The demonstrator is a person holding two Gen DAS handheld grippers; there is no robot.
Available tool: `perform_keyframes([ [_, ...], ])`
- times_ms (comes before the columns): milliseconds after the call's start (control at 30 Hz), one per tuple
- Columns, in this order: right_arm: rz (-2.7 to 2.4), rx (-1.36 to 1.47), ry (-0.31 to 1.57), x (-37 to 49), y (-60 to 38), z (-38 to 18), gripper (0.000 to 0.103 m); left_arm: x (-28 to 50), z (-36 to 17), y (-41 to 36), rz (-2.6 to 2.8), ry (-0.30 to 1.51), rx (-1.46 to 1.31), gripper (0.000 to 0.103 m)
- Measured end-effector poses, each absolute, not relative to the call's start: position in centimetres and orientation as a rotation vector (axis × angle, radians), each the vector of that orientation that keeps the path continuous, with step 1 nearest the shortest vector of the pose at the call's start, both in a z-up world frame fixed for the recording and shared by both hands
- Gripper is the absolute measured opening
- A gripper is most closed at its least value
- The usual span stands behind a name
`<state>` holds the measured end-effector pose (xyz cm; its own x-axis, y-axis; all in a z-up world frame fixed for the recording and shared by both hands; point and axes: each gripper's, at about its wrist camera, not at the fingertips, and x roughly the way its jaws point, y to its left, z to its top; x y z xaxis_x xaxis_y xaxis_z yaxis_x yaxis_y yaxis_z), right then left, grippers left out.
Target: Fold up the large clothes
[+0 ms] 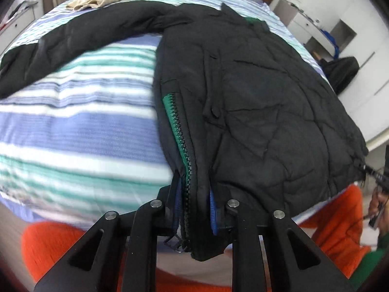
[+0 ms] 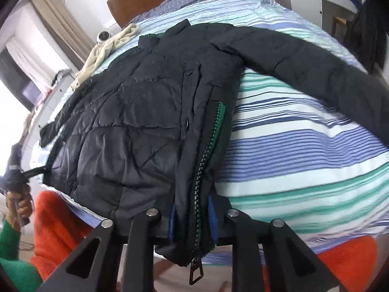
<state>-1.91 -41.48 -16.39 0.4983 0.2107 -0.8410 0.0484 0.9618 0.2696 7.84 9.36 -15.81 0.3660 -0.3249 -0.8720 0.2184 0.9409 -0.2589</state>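
Left gripper [image 1: 194, 209] pinching black jacket [image 1: 255, 102] near hem by the zipper [image 1: 181, 133], right gripper [image 2: 192, 216] likewise clamped on the zippered hem edge, striped bedspread [image 1: 80, 126] beneath

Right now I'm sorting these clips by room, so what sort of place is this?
Most likely a bedroom: the black jacket lies on a bed with a striped cover, a wooden headboard stands behind it, and curtains hang by the window.

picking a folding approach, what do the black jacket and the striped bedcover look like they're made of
Black jacket: apparently a smooth synthetic shell with padding, judging by its slight sheen and quilted stitch lines; the zipper teeth look like moulded plastic. Striped bedcover: matte woven cloth, probably cotton, with fine ribbed lines.
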Motion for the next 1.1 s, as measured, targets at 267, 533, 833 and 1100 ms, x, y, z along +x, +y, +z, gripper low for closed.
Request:
perform_keyframes([
  [267,0.032,0.203,1.014,-1.6,-41.3,-16.0,0.054,7.7,-15.5,9.1,-0.276,1.098,-0.135,0.058],
  [533,-0.04,0.197,0.841,-2.8,-41.8,-11.5,0.074,5.3,-8.0,9.5,-0.143,0.791,-0.097,0.101],
  [833,-0.052,0.064,0.788,-3.2,-38.5,-9.7,0.076,3.5,-5.7,9.3,-0.091,0.642,-0.142,0.101],
  [1100,-0.073,-0.029,0.735,-3.2,-36.1,-9.2,0.076,2.6,-7.2,7.6,-0.148,0.681,-0.116,0.101],
])
